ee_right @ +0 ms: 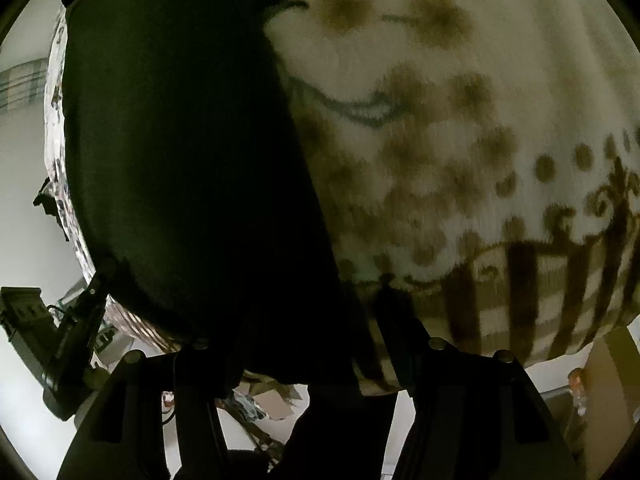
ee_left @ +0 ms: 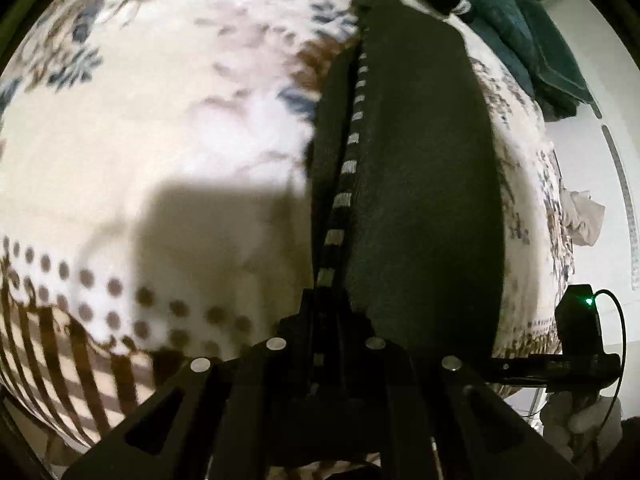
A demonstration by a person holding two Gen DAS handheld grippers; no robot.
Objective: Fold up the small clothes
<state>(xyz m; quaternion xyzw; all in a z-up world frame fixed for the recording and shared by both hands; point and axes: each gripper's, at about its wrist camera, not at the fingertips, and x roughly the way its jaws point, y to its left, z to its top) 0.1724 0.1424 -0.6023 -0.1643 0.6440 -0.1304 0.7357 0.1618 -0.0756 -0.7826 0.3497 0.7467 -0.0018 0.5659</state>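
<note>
A dark garment with a white-dashed side stripe lies stretched over a cream patterned bedspread. My left gripper is shut on the dark garment's near edge at the stripe. In the right wrist view the same dark garment fills the left half of the view. My right gripper is closed down on its near edge, with the cloth running between the fingers. The fingertips are mostly hidden in shadow and cloth.
A teal garment lies heaped at the bed's far right. A crumpled pale cloth sits at the bed's right edge. The other gripper's body shows at the right, and also in the right wrist view. Floor clutter lies below.
</note>
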